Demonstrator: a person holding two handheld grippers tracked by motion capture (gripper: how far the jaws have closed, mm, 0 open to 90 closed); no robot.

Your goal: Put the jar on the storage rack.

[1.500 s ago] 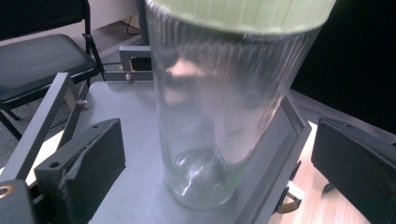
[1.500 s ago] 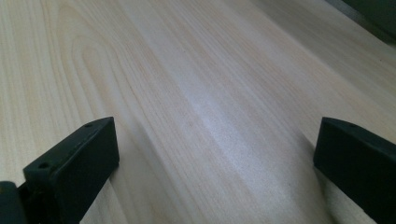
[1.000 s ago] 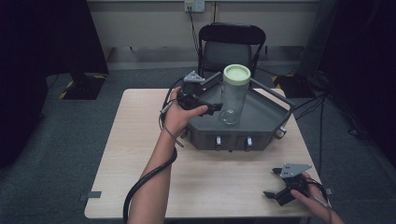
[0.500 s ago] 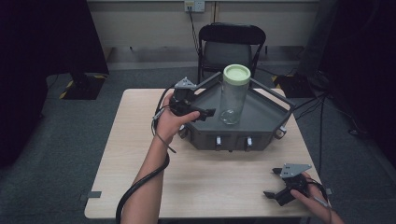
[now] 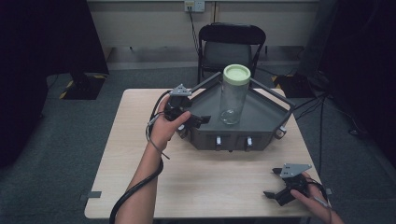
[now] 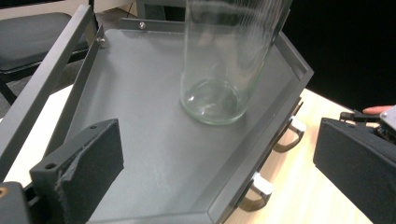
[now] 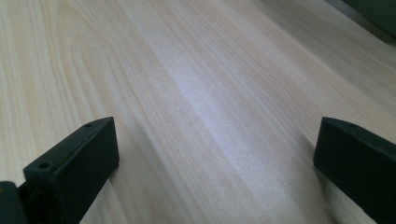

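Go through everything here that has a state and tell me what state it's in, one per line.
Glass jar: upright on the tray, empty, green lid on.
Tray: on the table, holding the jar.
Left gripper: open, at the tray's edge, apart from the jar.
Right gripper: open, low over the table.
Chair: unoccupied.

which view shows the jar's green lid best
The high view: the green lid sits in full sight atop the glass jar. The left gripper view catches the jar's clear lower body and base, its top cropped. The right gripper view faces bare table.
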